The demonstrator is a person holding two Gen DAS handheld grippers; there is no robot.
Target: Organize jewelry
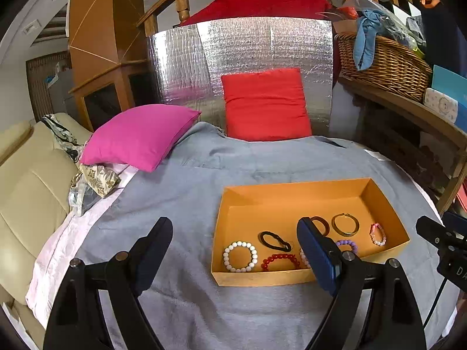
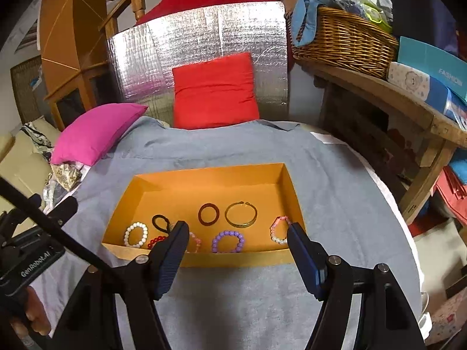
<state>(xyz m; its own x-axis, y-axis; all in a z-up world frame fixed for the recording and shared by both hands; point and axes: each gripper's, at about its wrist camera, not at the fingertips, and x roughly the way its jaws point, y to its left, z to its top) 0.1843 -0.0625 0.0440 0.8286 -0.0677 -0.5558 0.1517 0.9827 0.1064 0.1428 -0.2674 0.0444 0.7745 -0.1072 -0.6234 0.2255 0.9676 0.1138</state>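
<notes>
Now the bracelets lie in the orange box [image 2: 287, 192] on the grey cloth [image 2: 233, 297], just ahead of both grippers. A white one [image 2: 136, 234], a purple one [image 2: 228, 241], a gold bangle [image 2: 241, 214] and a brown ring [image 2: 209, 214] are among them. The right gripper [image 2: 238, 229] is spread wide with nothing in it, its tips over the box's near wall. The left gripper [image 1: 235, 224] is wide and empty too, with the box by its right finger.

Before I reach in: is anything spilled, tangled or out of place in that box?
Nothing stands out. All the bracelets, like the white bead bracelet and gold bangle, lie flat and separate inside the orange box; none is on the grey cloth.
</notes>
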